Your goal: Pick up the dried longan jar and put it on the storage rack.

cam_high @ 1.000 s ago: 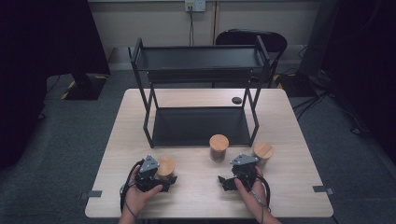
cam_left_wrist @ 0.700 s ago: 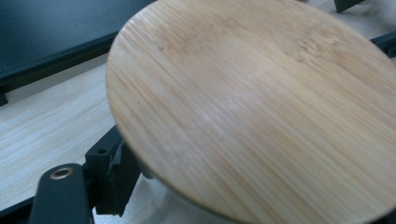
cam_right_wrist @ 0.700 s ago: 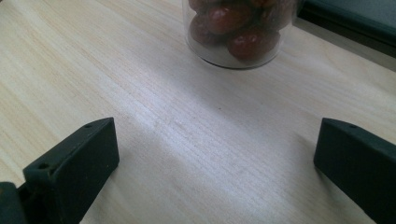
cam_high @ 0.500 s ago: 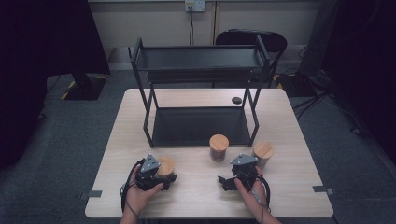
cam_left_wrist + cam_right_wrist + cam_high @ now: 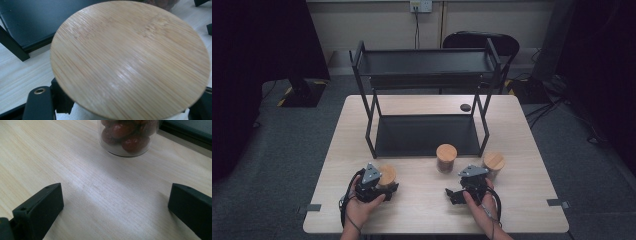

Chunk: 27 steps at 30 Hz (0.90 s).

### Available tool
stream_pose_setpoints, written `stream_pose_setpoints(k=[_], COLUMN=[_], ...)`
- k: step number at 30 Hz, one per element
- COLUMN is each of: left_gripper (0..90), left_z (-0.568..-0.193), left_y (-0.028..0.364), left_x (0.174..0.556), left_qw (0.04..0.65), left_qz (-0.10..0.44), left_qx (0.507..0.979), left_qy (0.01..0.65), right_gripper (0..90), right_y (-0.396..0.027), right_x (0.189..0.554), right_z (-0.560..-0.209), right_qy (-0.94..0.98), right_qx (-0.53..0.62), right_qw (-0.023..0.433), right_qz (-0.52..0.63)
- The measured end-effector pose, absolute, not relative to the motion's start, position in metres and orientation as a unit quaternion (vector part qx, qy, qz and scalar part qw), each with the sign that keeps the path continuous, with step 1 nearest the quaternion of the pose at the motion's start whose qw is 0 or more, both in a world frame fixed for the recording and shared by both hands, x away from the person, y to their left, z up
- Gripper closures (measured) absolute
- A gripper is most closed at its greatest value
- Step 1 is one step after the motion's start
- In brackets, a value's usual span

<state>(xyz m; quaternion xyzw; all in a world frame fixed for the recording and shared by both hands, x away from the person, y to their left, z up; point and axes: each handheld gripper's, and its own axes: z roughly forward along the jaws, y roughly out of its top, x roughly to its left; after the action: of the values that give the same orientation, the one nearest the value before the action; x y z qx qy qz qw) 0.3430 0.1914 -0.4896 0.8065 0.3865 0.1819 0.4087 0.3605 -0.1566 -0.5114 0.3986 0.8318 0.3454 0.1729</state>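
Observation:
Three glass jars with bamboo lids stand on the table. My left gripper [image 5: 384, 186] is at the front left, and its jaws have just been closing on the left jar [image 5: 387, 175]. In the left gripper view the jar's lid [image 5: 130, 57] looms large, with a black finger [image 5: 40, 102] tight against each side of the glass. My right gripper [image 5: 455, 193] rests on the table at the front right, open [image 5: 113, 207] with bare wood between its fingers. It faces the middle jar [image 5: 446, 157], which holds red fruit [image 5: 128, 137]. The third jar [image 5: 493, 162] stands just right of that gripper.
A black two-tier metal rack [image 5: 427, 62] stands across the middle of the table, its lower shelf [image 5: 427, 135] just behind the jars. A small dark object [image 5: 465, 107] lies beside its right rear leg. A chair [image 5: 484, 40] stands behind the table.
Both hands have stayed where they were. The left gripper's jaws look a little tighter around the left jar than before.

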Motion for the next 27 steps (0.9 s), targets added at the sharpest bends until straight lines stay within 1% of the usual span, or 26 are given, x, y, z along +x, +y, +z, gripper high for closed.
stream_pose_setpoints(k=[27], left_gripper=[26.1], left_z=[-0.482], left_y=[0.185], left_x=[0.361], left_qw=[0.409], left_qz=[0.19], left_qx=[0.798], left_qy=[0.4], right_gripper=[0.0], right_y=[-0.157], right_x=[0.361], right_z=[-0.511], right_qy=[0.832], right_qx=[0.399], right_qw=[0.173], right_qz=[0.345])
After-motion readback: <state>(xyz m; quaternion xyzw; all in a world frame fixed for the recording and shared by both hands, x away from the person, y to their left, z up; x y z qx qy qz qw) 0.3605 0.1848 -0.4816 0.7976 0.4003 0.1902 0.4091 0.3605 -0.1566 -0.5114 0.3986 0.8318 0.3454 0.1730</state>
